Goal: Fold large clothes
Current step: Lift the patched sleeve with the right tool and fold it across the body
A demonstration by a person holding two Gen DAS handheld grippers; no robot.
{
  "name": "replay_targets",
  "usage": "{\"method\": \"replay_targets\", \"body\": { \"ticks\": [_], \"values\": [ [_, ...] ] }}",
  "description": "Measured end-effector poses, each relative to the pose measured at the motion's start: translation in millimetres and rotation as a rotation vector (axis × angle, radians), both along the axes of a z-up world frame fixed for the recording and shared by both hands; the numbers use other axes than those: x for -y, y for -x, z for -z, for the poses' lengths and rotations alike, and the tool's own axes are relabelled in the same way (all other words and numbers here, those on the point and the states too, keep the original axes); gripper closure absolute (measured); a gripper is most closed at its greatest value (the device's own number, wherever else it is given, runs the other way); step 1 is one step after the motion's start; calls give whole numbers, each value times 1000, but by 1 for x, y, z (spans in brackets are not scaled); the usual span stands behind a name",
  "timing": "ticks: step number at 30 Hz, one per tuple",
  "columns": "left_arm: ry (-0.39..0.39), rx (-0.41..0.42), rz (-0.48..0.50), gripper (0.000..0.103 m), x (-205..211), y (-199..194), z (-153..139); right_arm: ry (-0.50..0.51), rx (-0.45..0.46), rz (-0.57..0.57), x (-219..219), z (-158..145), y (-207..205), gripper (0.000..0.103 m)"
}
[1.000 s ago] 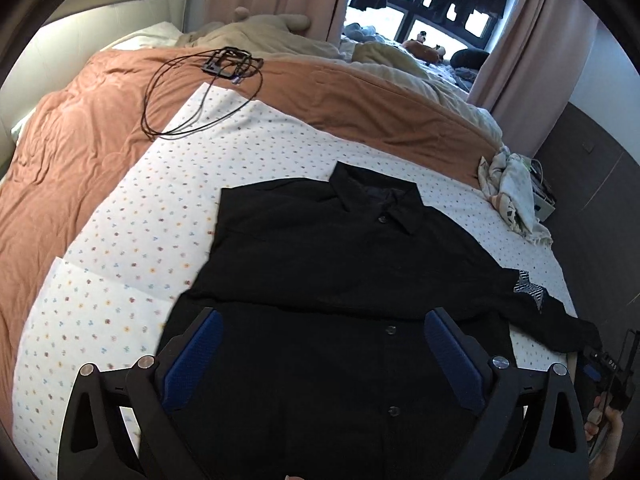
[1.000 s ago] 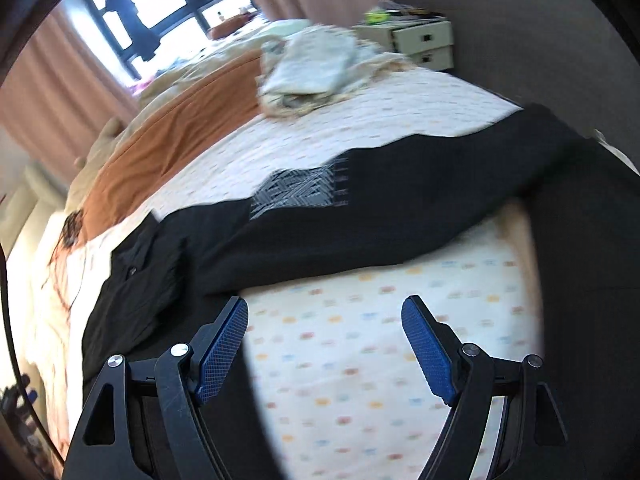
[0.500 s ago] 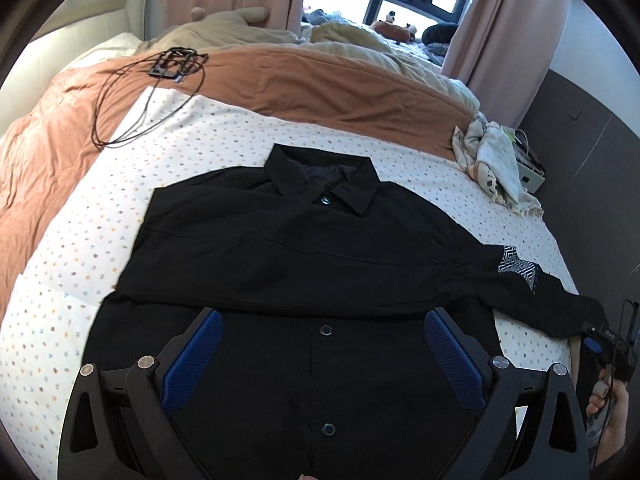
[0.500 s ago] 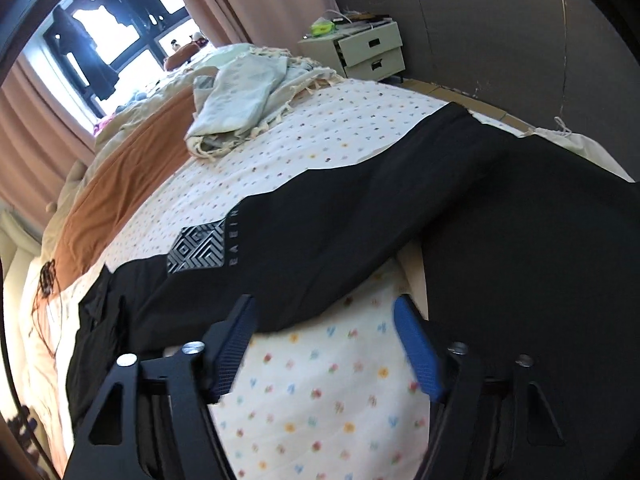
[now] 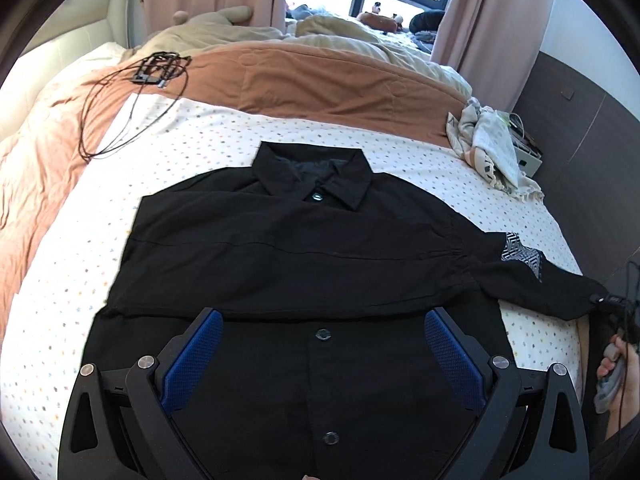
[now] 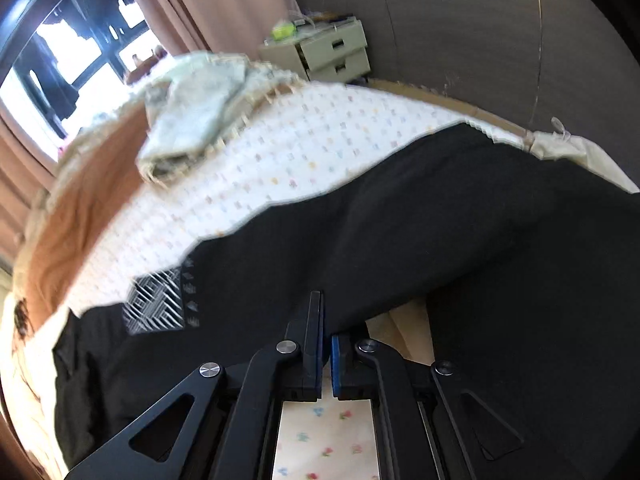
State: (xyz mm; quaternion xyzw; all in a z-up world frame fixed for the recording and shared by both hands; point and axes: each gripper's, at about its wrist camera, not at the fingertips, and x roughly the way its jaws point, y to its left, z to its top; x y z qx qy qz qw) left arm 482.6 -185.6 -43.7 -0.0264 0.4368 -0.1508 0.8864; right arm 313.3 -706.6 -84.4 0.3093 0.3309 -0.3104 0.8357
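My left gripper (image 5: 320, 356) hangs with its fingers spread wide above the black shirt (image 5: 304, 248) lying flat on the dotted sheet (image 5: 224, 136); my right gripper (image 6: 326, 344) is pinched on its sleeve (image 6: 360, 248) (patterned patch nearby)

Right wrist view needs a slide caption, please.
Right claw shut on the black shirt's sleeve at the bed's edge.
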Motion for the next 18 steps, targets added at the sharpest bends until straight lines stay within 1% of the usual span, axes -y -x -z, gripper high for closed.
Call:
{"method": "replay_targets", "body": {
  "ticks": [4, 6, 8, 10, 14, 15, 18],
  "values": [
    [10, 17, -24, 2, -18, 6, -9, 33, 63, -57, -22, -33, 2, 99],
    [11, 29, -48, 2, -30, 8, -16, 66, 93, -83, -36, -56, 1, 99],
    [31, 38, -64, 2, -45, 10, -24, 88, 124, -113, -51, -79, -3, 99],
    [44, 49, -86, 2, -61, 12, -32, 118, 155, -156, -71, -107, -9, 99],
    [58, 69, -133, 2, -97, 17, -42, 171, 200, -239, -111, -151, -23, 99],
    [65, 70, -142, 2, -106, 18, -44, 192, 211, -266, -127, -165, -28, 99],
    [87, 80, -174, 2, -135, 22, -48, 219, 229, -322, -157, -187, -40, 99]
  ]
}}
